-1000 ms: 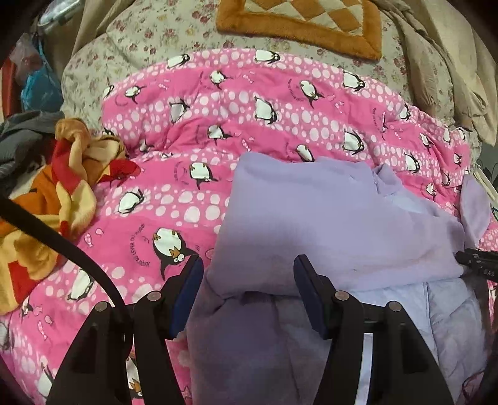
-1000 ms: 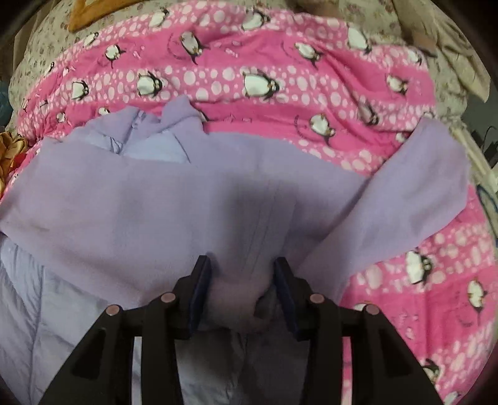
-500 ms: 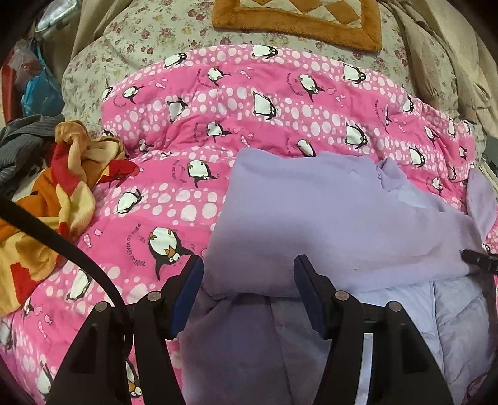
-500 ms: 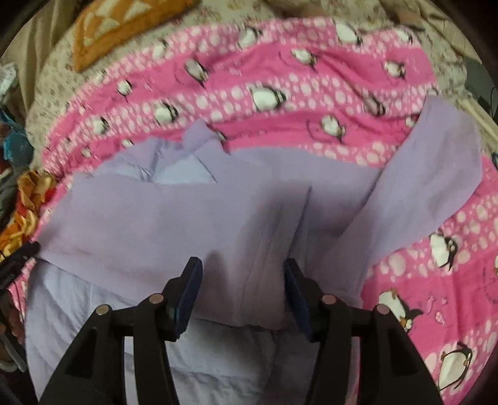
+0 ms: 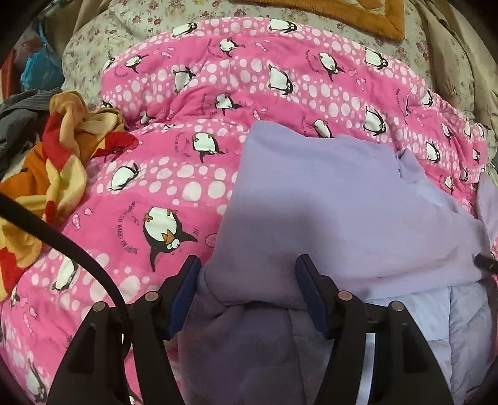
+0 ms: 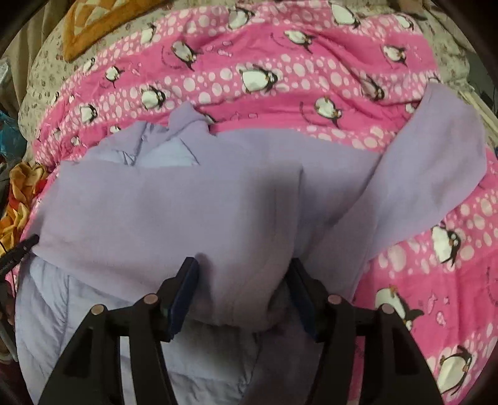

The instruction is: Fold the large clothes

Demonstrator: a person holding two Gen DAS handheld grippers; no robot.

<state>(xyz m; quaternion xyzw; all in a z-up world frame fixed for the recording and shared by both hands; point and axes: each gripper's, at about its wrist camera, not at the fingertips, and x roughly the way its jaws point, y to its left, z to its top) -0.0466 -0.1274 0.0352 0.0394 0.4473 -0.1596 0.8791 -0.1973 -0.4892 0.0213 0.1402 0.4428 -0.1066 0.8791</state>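
Note:
A lilac fleece garment (image 5: 342,202) with a paler quilted lining lies folded over itself on a pink penguin quilt (image 5: 249,78). My left gripper (image 5: 249,261) is at the fold's left end. Its jaws are opening, and a bunch of fleece still fills the gap and touches both pads. In the right wrist view the same garment (image 6: 186,212) spreads across the quilt (image 6: 280,56), one sleeve (image 6: 435,162) reaching out to the right. My right gripper (image 6: 243,263) is opening, with the folded edge lying loose between its fingers.
A crumpled yellow, red and orange cloth (image 5: 56,155) lies left of the quilt, with grey clothes (image 5: 18,115) behind it. An orange-bordered cushion (image 5: 358,15) and a floral sheet (image 5: 124,31) sit at the far side. A black cable (image 5: 62,236) crosses the lower left.
The right jaws have widened and the fleece bunched between them has slackened. The left gripper has sunk a little toward the quilt, with the fold still between its pads.

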